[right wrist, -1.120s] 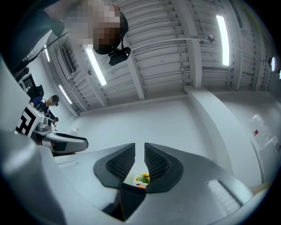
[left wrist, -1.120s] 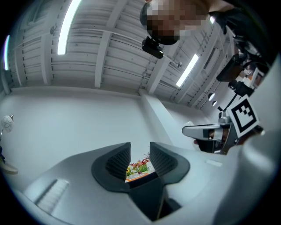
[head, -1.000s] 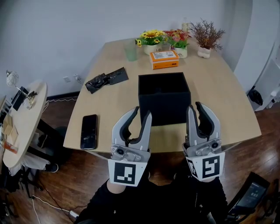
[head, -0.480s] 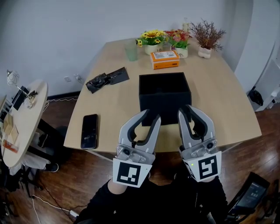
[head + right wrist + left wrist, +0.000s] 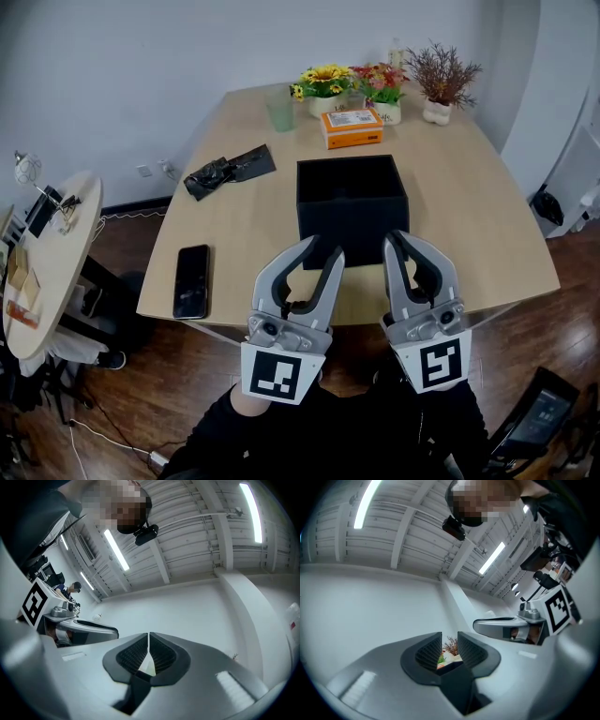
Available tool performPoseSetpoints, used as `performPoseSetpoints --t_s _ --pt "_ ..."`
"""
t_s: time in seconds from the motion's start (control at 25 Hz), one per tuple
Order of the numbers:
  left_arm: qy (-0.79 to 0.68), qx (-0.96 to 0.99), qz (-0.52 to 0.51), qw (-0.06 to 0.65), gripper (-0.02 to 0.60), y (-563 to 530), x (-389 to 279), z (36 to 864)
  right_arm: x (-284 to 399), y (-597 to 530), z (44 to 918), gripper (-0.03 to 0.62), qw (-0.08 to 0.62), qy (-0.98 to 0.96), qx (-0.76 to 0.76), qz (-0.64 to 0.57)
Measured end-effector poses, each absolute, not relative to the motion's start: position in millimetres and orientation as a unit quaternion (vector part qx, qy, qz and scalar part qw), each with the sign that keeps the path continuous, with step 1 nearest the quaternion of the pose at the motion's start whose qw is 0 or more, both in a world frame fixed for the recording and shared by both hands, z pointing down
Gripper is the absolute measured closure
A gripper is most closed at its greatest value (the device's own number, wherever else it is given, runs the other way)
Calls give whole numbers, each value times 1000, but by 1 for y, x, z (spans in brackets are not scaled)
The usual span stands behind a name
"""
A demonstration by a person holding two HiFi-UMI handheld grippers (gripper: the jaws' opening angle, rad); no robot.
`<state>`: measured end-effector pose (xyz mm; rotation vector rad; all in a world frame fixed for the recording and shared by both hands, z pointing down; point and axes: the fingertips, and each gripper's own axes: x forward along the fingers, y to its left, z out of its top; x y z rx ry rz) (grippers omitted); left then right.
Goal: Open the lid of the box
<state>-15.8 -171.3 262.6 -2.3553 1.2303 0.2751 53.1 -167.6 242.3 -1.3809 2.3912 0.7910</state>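
The black box (image 5: 352, 208) stands mid-table in the head view, its flat black top down on it. Both grippers hover at the table's near edge, just short of the box's front face and apart from it. My left gripper (image 5: 322, 247) points at the front left corner, its tips almost together. My right gripper (image 5: 401, 237) points at the front right corner, its tips together. In the left gripper view the left gripper (image 5: 450, 644) shows a thin slit between bare pads. In the right gripper view the right gripper (image 5: 149, 641) has its pads meeting with nothing between them.
A black phone (image 5: 191, 281) lies near the table's left front edge and a crumpled black bag (image 5: 228, 170) lies further back. Behind the box are an orange packet (image 5: 352, 127), a green cup (image 5: 279, 112) and flower pots (image 5: 325, 86). A round side table (image 5: 52, 262) stands at left.
Both grippers have drawn inward toward each other in front of the box. The right gripper's jaws have closed from a small gap to touching.
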Motion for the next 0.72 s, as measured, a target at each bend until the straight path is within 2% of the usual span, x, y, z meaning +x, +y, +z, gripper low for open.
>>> performPoseSetpoints --t_s 0.72 --pt "449 -856 94 238 497 -169 -16 260 53 -166 242 583 128 828 -474 271"
